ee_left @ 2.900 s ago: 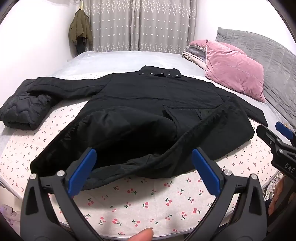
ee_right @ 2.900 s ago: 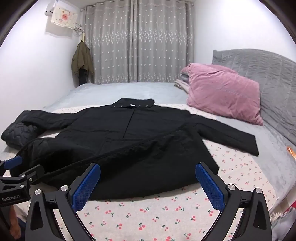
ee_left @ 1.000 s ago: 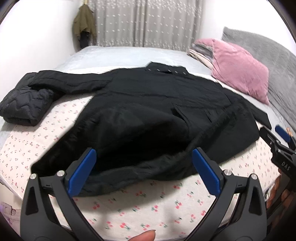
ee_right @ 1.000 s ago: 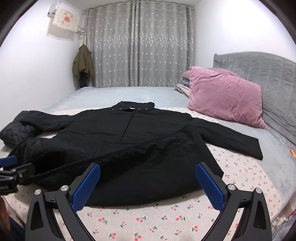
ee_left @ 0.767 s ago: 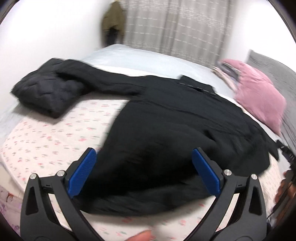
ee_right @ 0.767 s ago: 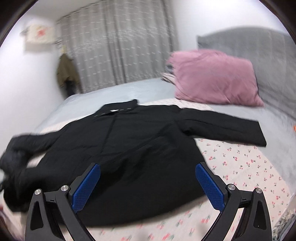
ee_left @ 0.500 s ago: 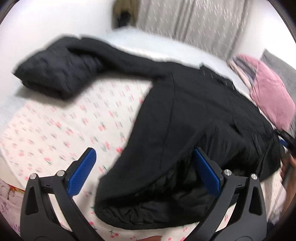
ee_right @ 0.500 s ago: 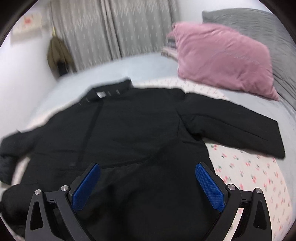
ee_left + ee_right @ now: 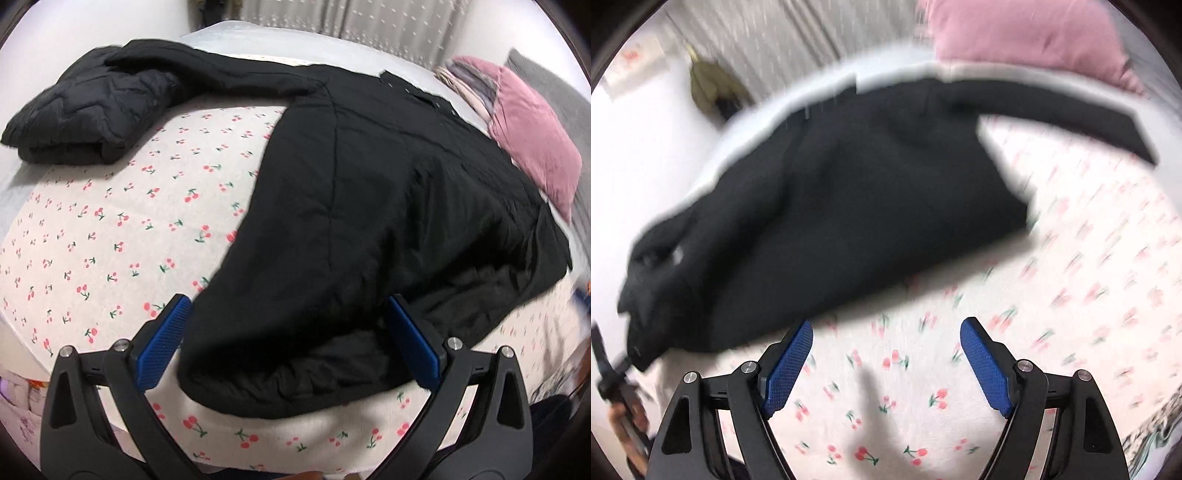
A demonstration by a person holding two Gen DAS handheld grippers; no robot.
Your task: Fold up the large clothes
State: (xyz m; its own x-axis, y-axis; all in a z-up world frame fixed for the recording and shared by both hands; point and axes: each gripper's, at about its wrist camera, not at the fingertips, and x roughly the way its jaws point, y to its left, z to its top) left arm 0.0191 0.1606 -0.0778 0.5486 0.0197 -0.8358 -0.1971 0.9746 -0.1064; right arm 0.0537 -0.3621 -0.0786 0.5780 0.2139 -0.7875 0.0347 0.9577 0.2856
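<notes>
A large black coat (image 9: 369,206) lies spread on a bed covered by a cherry-print sheet (image 9: 110,229). Its collar points to the far side and its hem lies near me. My left gripper (image 9: 288,343) is open, its blue pads either side of the coat's near-left hem corner, just above it. My right gripper (image 9: 884,354) is open and empty over bare sheet, just in front of the coat's hem (image 9: 827,221); that view is blurred. The coat's right sleeve (image 9: 1071,114) lies stretched out to the right. The left gripper shows at the far left edge of the right wrist view (image 9: 613,373).
A folded black quilted garment (image 9: 88,110) lies at the far left of the bed, touching the coat's left sleeve. A pink pillow (image 9: 532,136) and grey headboard are at the right. Grey curtains and a hanging olive jacket (image 9: 713,88) are behind the bed.
Both grippers have dropped down and moved closer to the coat's hem. The left went toward the left hem corner, the right toward the right side. Both stay open.
</notes>
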